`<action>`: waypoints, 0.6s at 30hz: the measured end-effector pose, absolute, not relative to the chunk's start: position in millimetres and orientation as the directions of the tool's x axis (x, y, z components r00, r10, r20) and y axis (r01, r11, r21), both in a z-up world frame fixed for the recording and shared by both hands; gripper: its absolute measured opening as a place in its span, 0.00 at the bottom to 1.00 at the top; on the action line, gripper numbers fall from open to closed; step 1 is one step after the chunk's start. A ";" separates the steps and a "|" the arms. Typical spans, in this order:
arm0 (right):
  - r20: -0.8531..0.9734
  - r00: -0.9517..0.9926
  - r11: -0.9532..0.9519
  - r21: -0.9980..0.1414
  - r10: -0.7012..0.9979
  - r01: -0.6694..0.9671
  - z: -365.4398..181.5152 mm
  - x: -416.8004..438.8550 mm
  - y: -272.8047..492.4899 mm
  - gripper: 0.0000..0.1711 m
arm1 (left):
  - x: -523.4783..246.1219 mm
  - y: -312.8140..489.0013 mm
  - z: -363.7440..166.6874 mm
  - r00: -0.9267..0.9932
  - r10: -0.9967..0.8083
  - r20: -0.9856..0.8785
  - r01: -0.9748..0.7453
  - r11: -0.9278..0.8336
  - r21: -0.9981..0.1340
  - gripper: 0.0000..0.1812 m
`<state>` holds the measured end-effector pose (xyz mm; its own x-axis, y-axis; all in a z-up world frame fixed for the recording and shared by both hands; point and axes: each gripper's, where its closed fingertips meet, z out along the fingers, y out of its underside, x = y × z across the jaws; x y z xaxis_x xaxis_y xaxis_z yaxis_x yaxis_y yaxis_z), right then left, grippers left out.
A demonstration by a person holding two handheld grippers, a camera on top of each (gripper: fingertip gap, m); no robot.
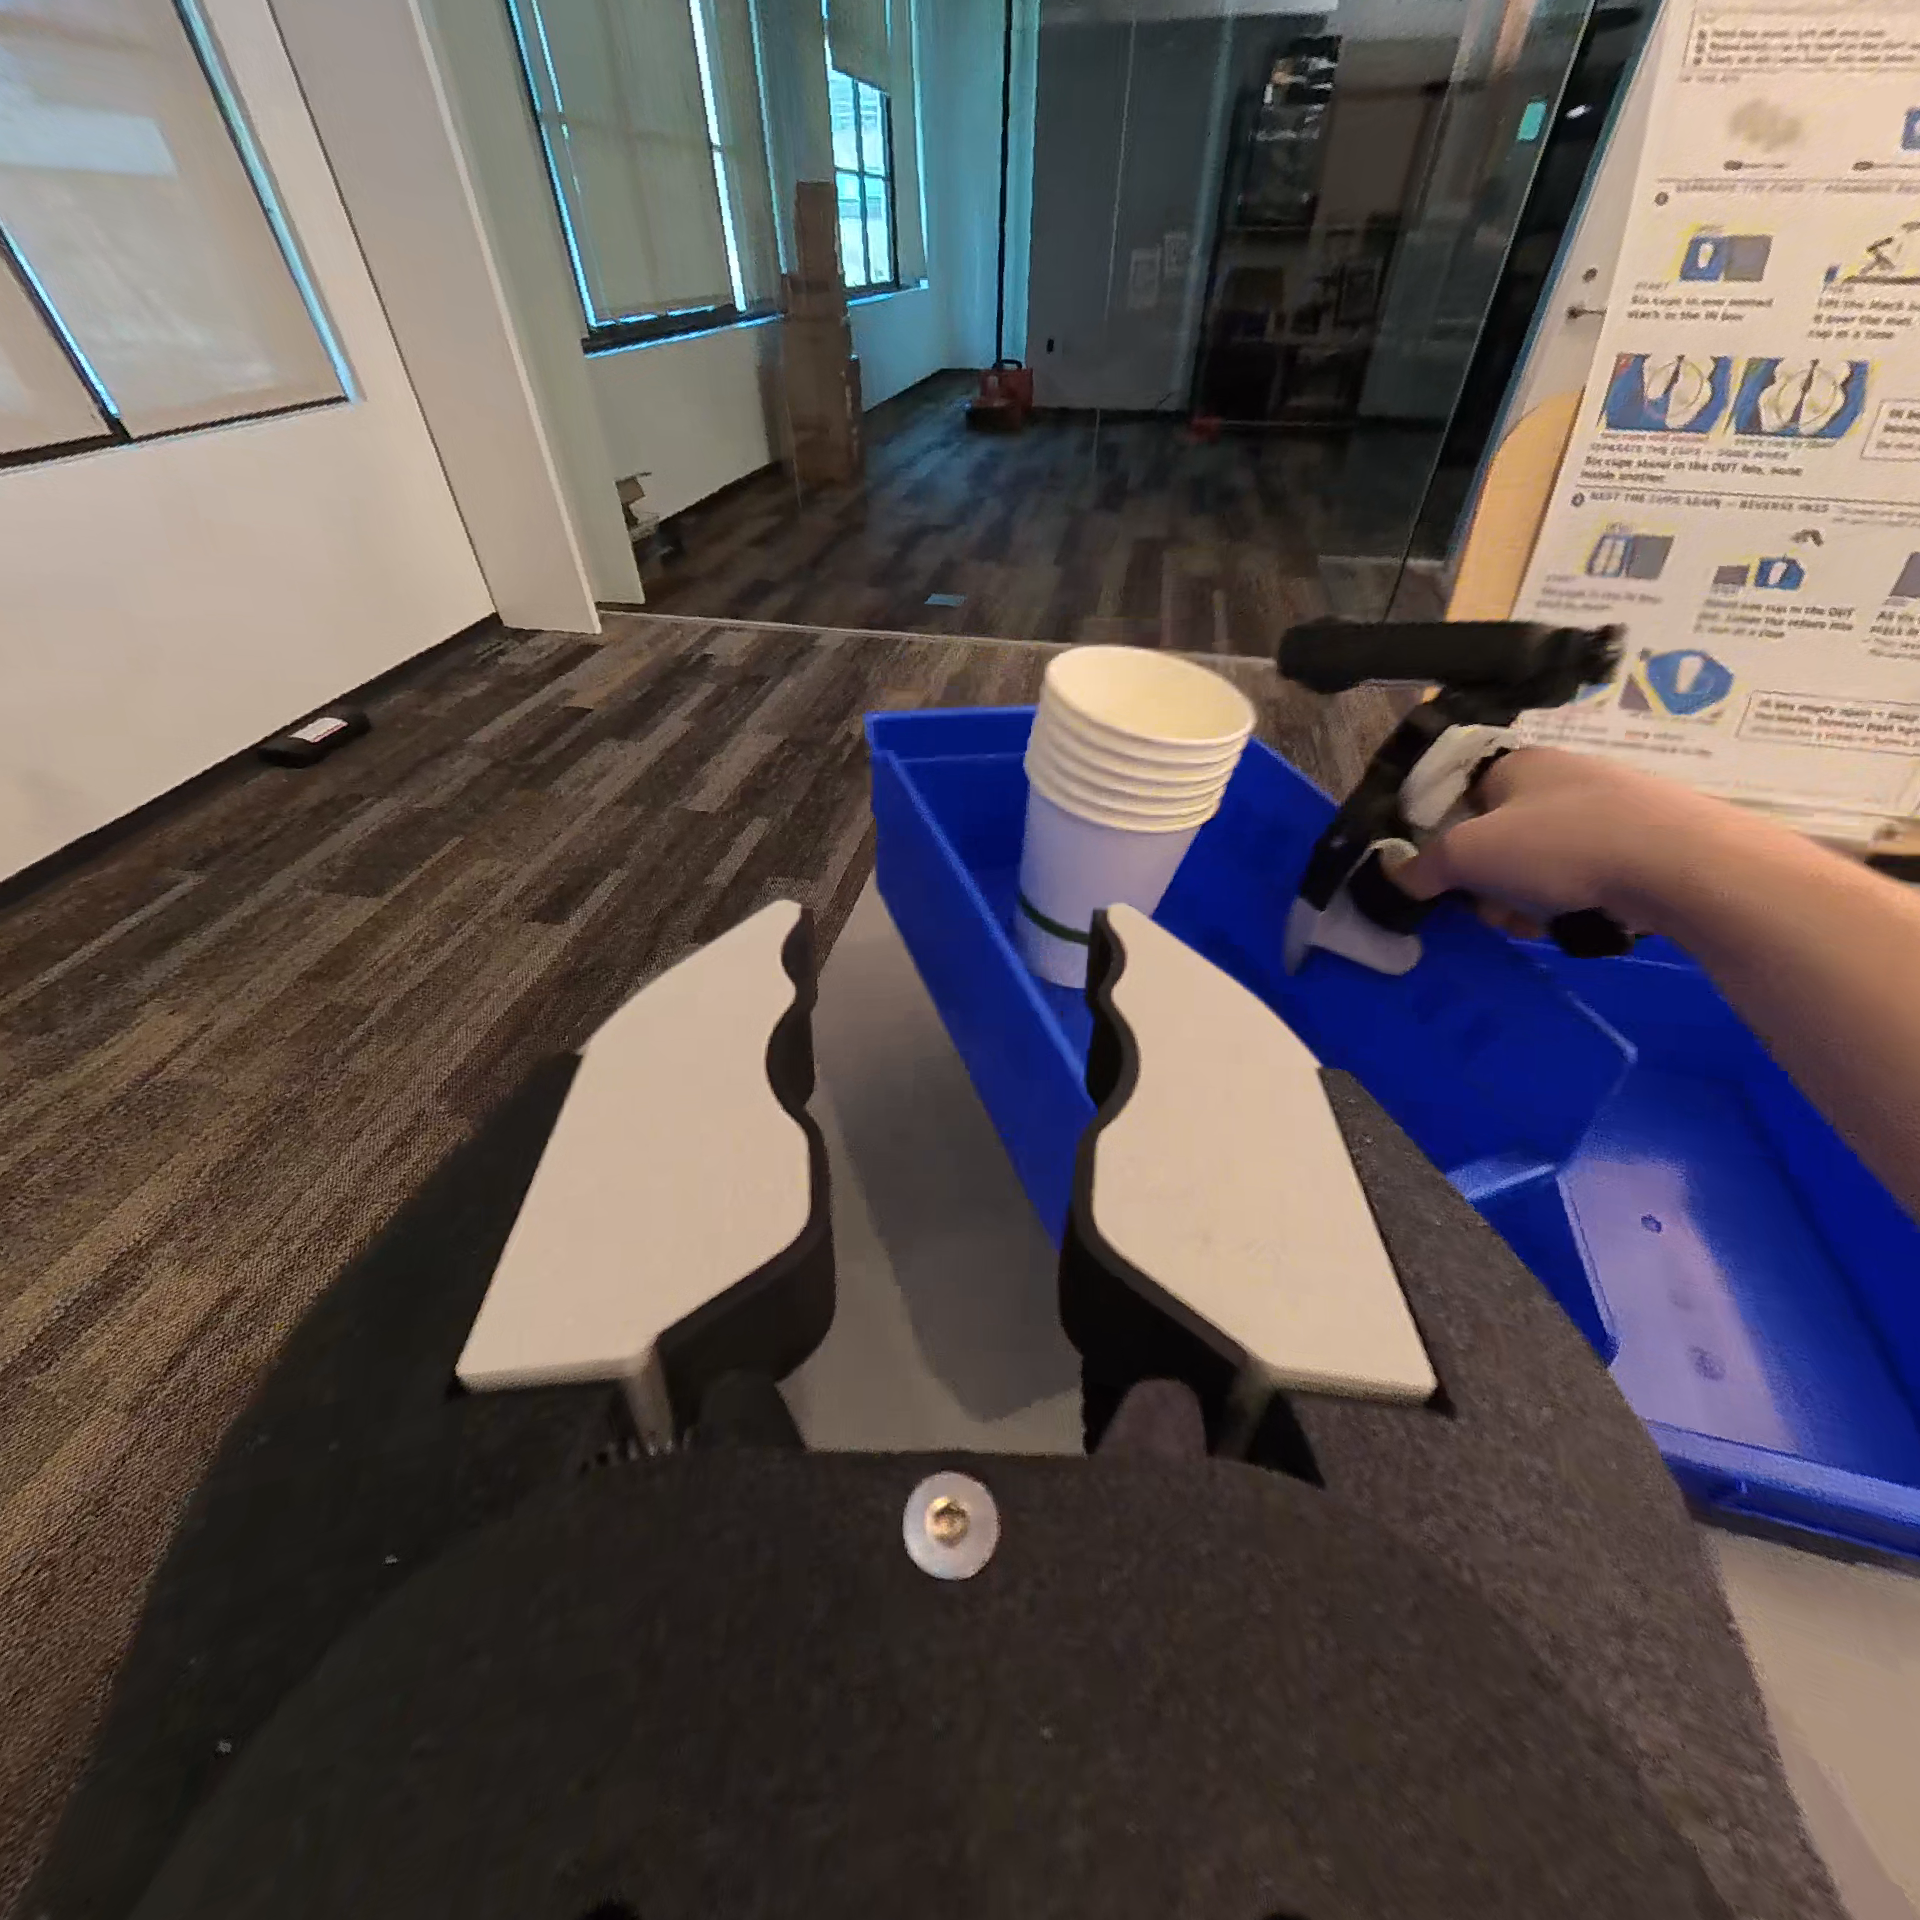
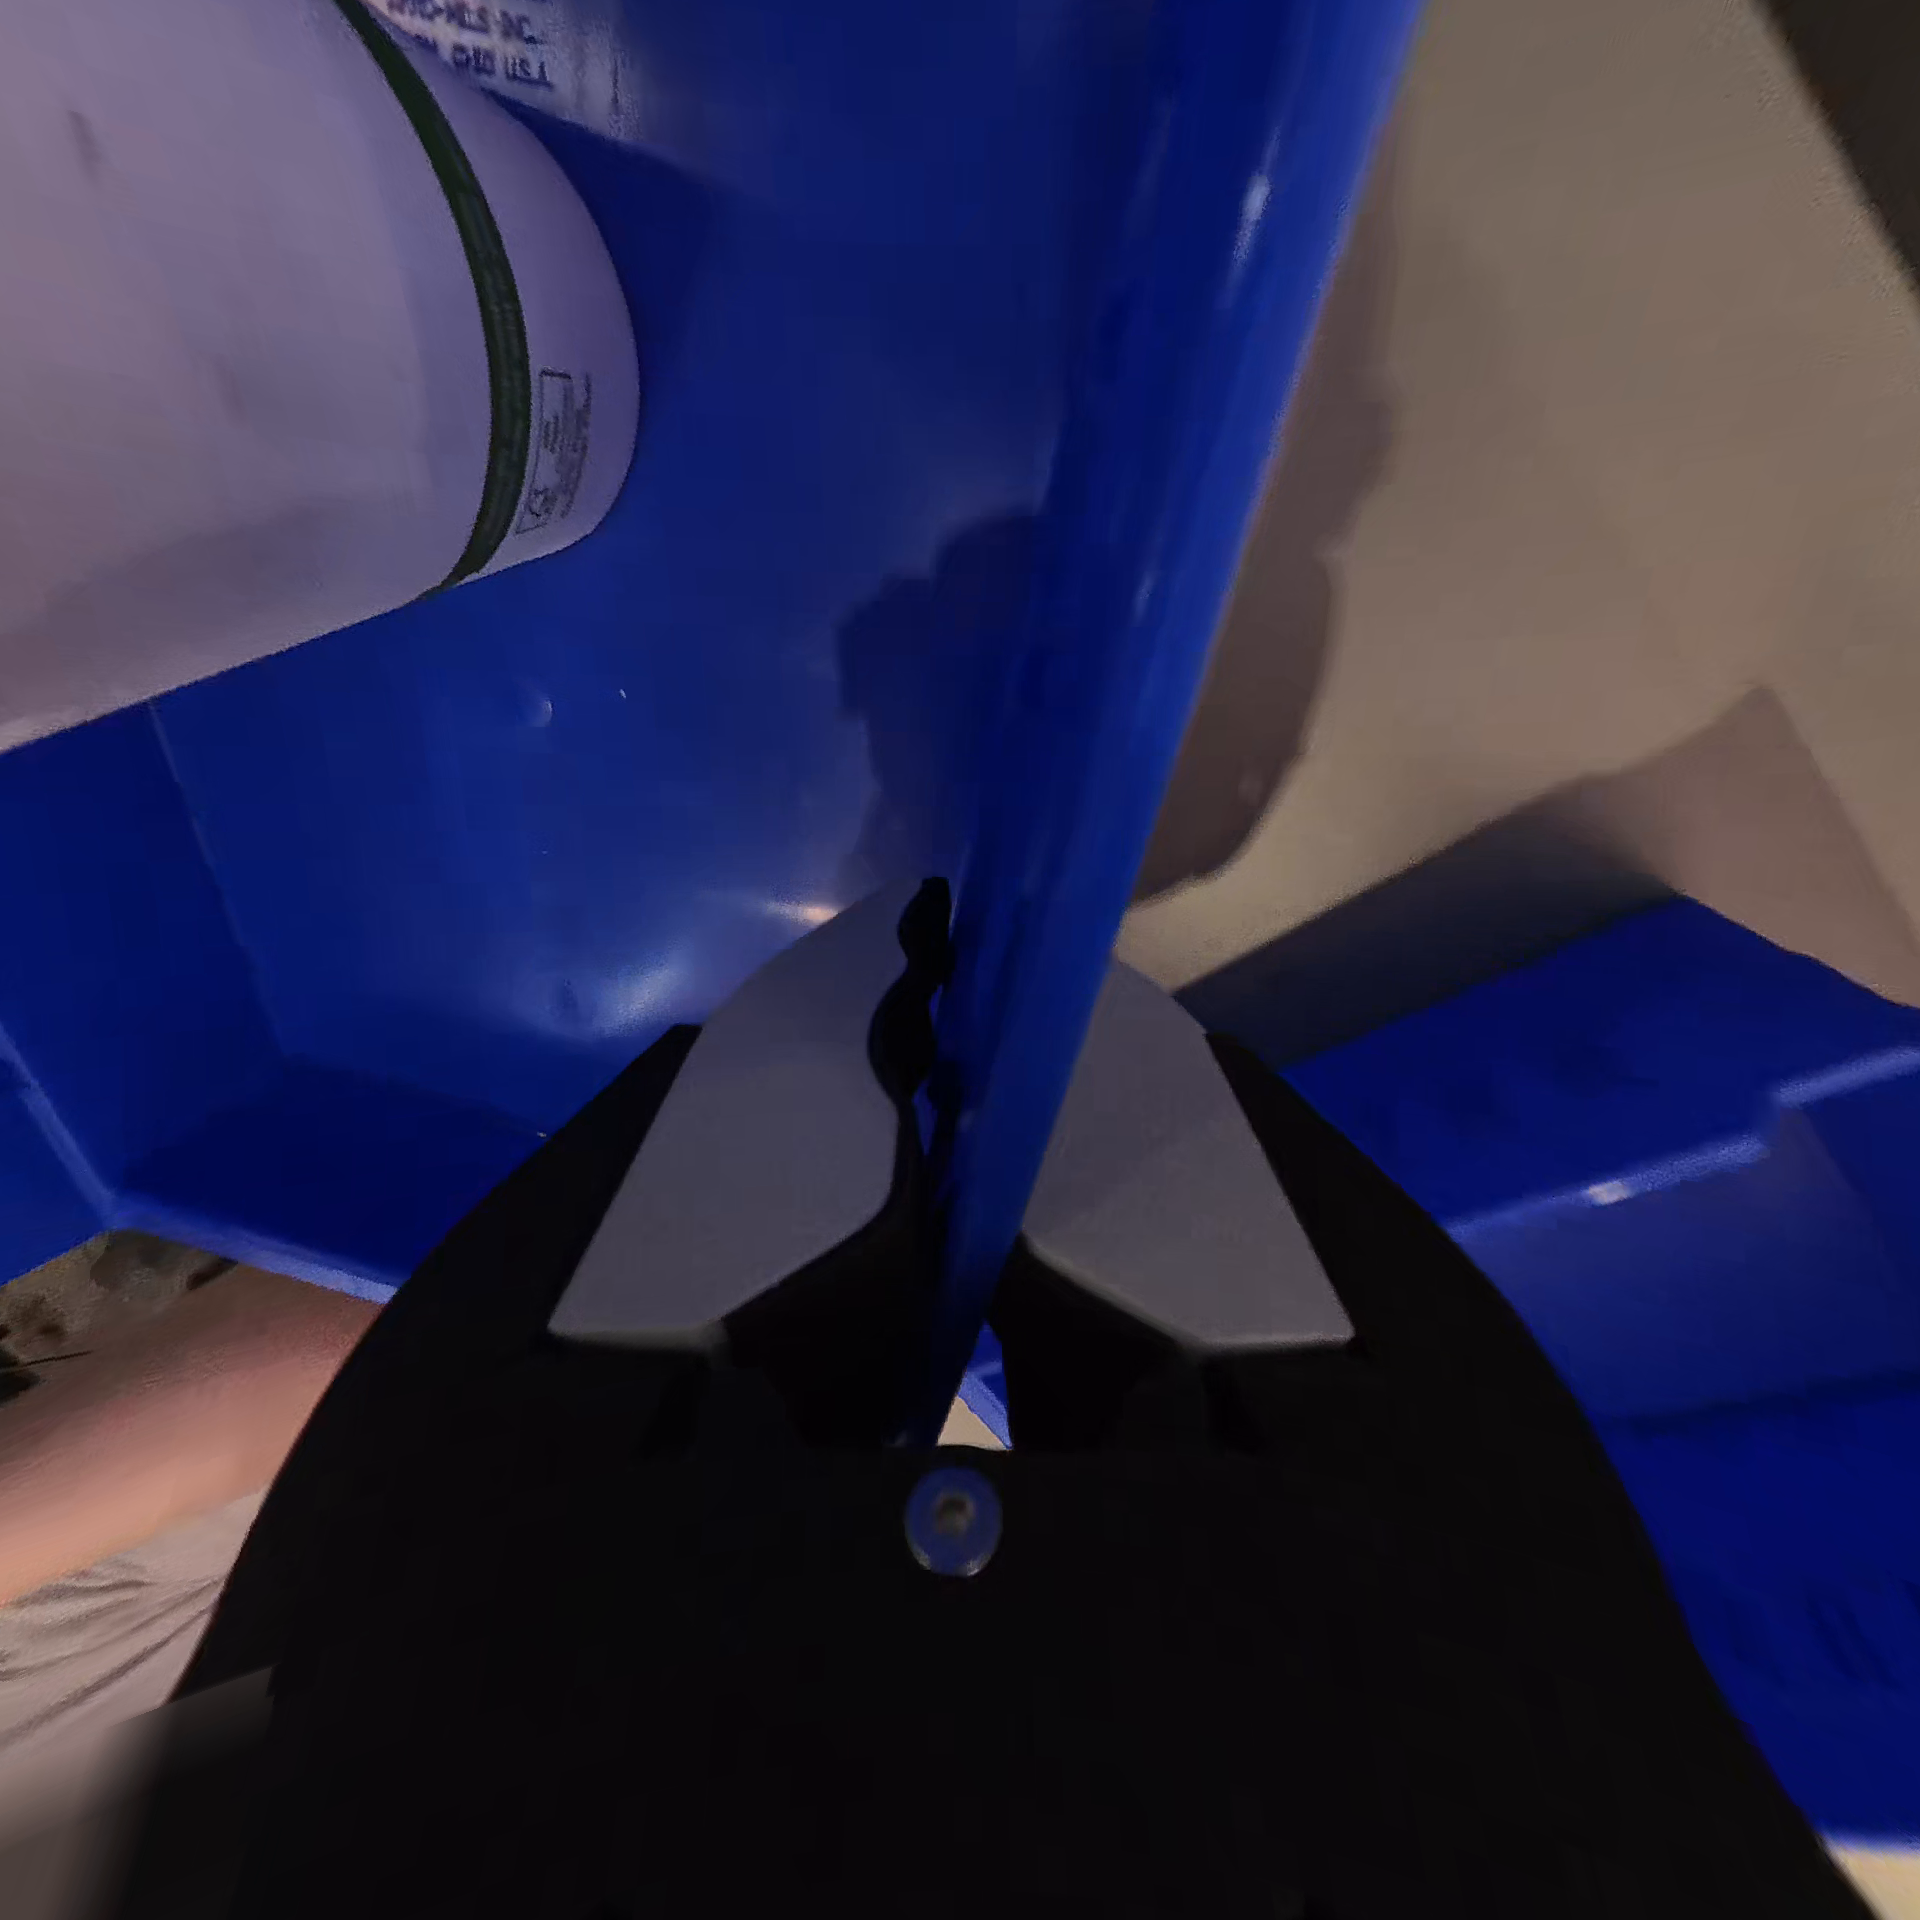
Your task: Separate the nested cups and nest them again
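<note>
A stack of several nested white paper cups (image 1: 1132,790) stands upright at the far end of a blue bin (image 1: 966,997). My left gripper (image 1: 951,914) is open and empty, just in front of the bin's near wall and short of the cups. My right gripper (image 1: 1340,940), held by a hand, reaches down onto the bin's right wall behind the cups. In the right wrist view the right gripper (image 2: 987,935) is shut on that blue wall (image 2: 1091,520). The base of the cup stack (image 2: 260,364) lies close at the upper left, inside the bin.
A second blue bin (image 1: 1714,1299) sits to the near right and also shows in the right wrist view (image 2: 1558,1195). An instruction poster (image 1: 1766,416) stands at the right. The table edge (image 1: 914,1143) drops to carpet on the left, where a small black object (image 1: 312,732) lies.
</note>
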<state>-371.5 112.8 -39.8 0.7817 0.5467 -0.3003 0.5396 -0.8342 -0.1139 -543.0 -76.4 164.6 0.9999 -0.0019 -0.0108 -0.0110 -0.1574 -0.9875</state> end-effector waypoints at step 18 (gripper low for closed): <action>-0.235 0.834 -0.866 -0.118 0.500 0.486 -121.0 -383.8 115.2 0.09 | -525.0 -62.5 158.2 0.995 -0.097 -0.039 -0.058 -0.195 -0.979 0.29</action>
